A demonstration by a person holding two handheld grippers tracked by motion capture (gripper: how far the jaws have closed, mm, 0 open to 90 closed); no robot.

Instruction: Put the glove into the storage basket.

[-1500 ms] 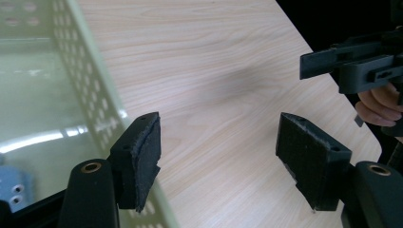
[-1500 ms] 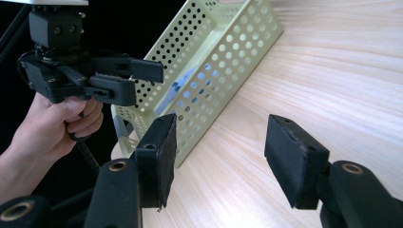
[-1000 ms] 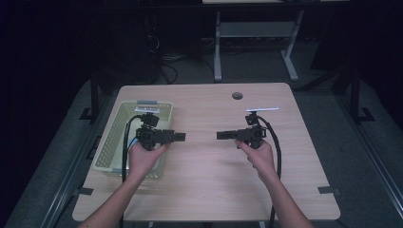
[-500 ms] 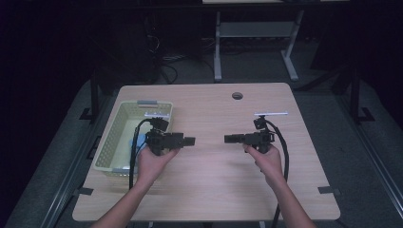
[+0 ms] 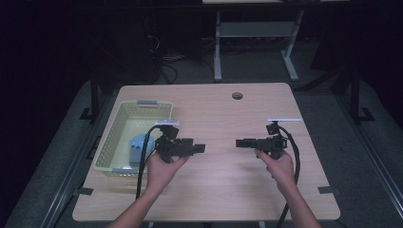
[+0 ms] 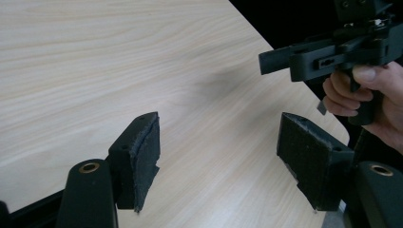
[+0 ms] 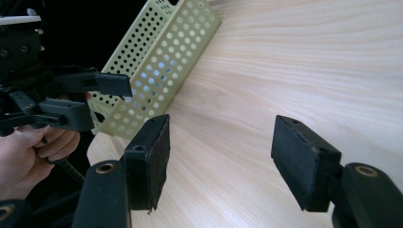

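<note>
A pale yellow-green plastic basket (image 5: 124, 137) with perforated walls sits at the left side of a light wood-grain table (image 5: 223, 199), and a light blue object (image 5: 137, 145) lies inside it, its shape hard to make out. Just right of the basket, the person's left hand (image 5: 164, 166) grips the black left gripper (image 5: 199, 148) by its handle, holding it level above the table with its jaws pointing right toward the other gripper. In the left gripper view, its two black jaws are spread wide apart with nothing between them; their inner faces carry rough, dark foam-like pads (image 6: 147, 152) with frayed edges, and bare table lies in the gap. A black cable (image 5: 142, 156) loops from this gripper down past the basket's near corner. Across an open stretch of table, the right gripper (image 5: 238, 142) points left, so the two sets of jaws face each other, well apart. The right hand (image 5: 278, 164) wraps its handle from below, forearm coming up from the near edge. In the right gripper view, its blocky, padded jaws also stand wide apart and hold nothing; the basket lies beyond its left jaw. A small round hole (image 5: 237, 95) sits near the table's far edge.
</note>
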